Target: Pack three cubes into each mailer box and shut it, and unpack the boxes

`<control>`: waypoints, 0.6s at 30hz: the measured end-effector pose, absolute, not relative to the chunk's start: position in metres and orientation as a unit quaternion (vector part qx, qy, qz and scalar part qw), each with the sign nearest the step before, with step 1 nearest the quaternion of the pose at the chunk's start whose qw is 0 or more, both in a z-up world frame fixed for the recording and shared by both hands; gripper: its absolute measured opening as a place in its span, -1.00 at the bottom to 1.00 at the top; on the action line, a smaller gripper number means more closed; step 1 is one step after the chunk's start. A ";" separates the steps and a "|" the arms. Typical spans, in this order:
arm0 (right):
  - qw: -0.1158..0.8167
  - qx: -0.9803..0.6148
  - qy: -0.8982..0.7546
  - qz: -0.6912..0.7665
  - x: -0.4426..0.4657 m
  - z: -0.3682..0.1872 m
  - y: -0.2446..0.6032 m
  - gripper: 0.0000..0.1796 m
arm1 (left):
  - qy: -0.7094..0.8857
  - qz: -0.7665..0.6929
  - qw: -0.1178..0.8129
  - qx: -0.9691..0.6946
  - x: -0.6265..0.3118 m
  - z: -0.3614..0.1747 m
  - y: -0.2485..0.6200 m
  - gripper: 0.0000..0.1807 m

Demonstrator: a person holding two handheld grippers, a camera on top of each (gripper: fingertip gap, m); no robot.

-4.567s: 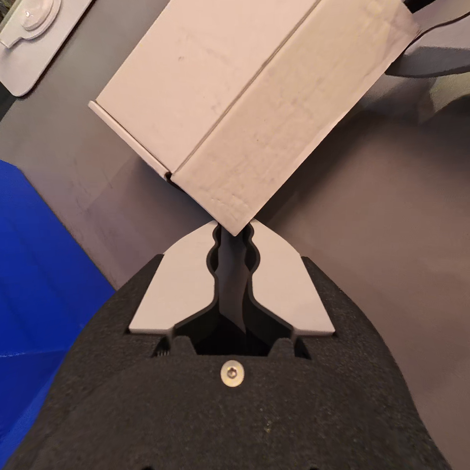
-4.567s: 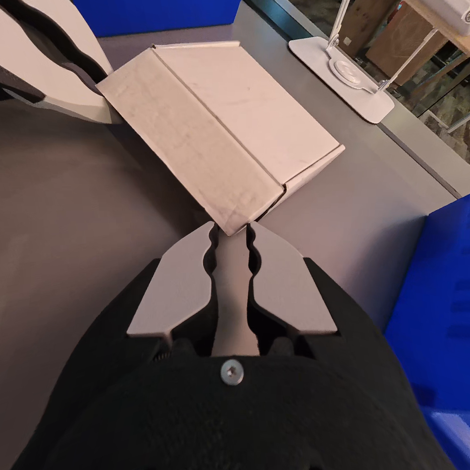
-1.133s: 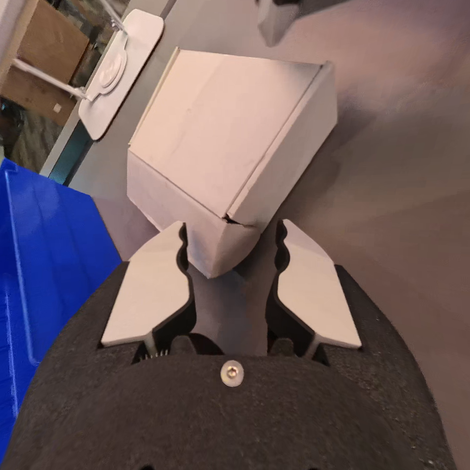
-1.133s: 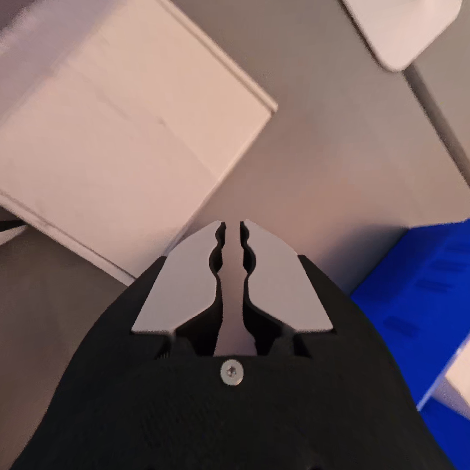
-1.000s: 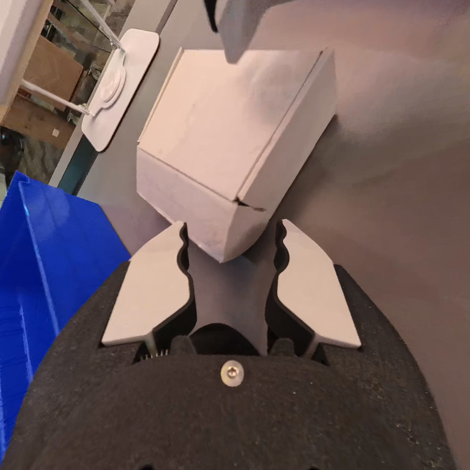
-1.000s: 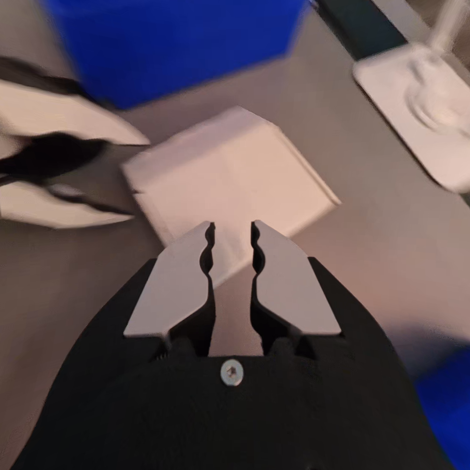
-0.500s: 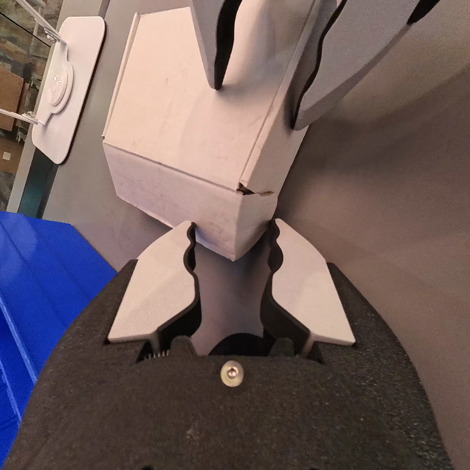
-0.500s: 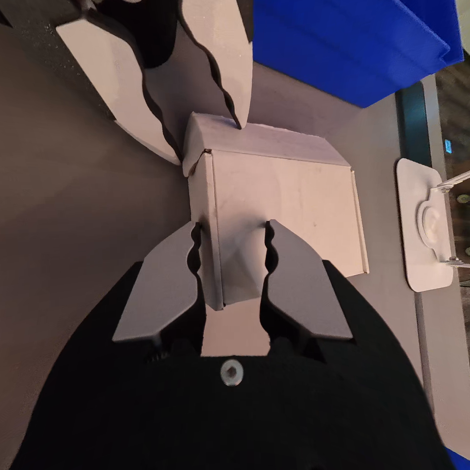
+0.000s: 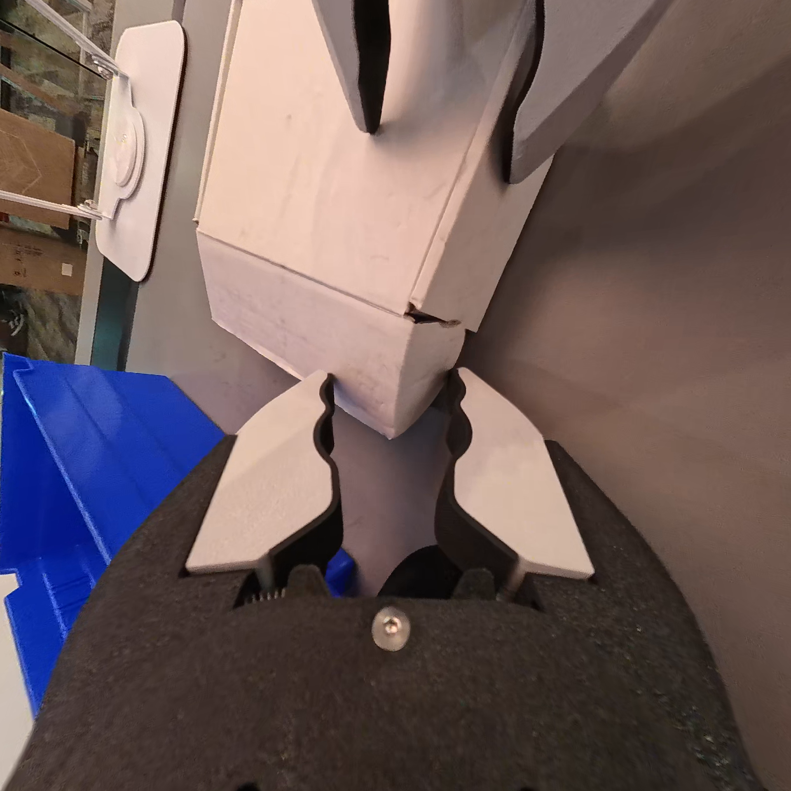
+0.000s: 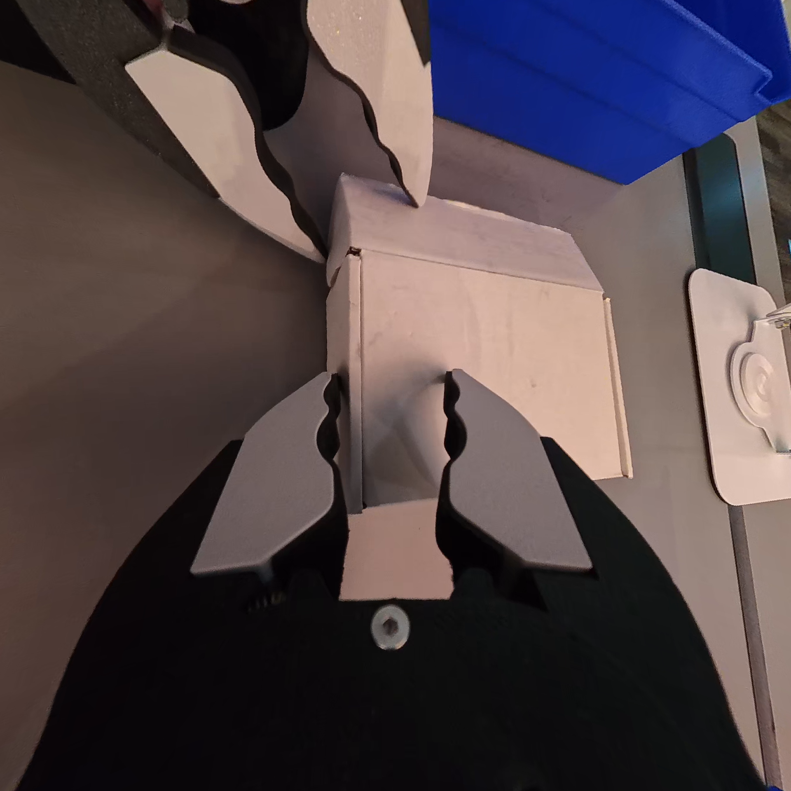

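Mailer box (image 9: 325,179) shut, corner between left tongs (image 9: 388,379); front flap only in right view

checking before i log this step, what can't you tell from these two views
- Inside of the white mailer box: lid shut in both views, so any cubes are hidden.
- Blue bin: contents out of sight, cut by the frame edge.
- Whether the left gripper and right gripper actually press the box: contact unclear.

grey tabletop (image 9: 642,342) | blue bin (image 10: 599,85) | white stand base (image 10: 736,385)
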State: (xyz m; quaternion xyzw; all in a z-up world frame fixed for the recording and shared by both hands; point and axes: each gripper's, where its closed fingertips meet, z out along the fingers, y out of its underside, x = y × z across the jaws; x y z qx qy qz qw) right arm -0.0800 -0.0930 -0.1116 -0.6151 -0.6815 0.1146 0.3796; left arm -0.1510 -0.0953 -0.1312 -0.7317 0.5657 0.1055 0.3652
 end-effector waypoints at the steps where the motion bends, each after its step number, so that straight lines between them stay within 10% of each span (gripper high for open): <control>1: 0.380 -0.614 -0.682 0.114 -0.080 -0.112 -0.093 -0.46 | 0.566 0.114 0.365 -0.730 -0.153 -0.130 -0.094 -0.45; 18: 0.387 -0.609 -0.684 0.111 -0.080 -0.112 -0.092 -0.45 | 0.522 0.110 0.387 -0.752 -0.156 -0.131 -0.086 -0.48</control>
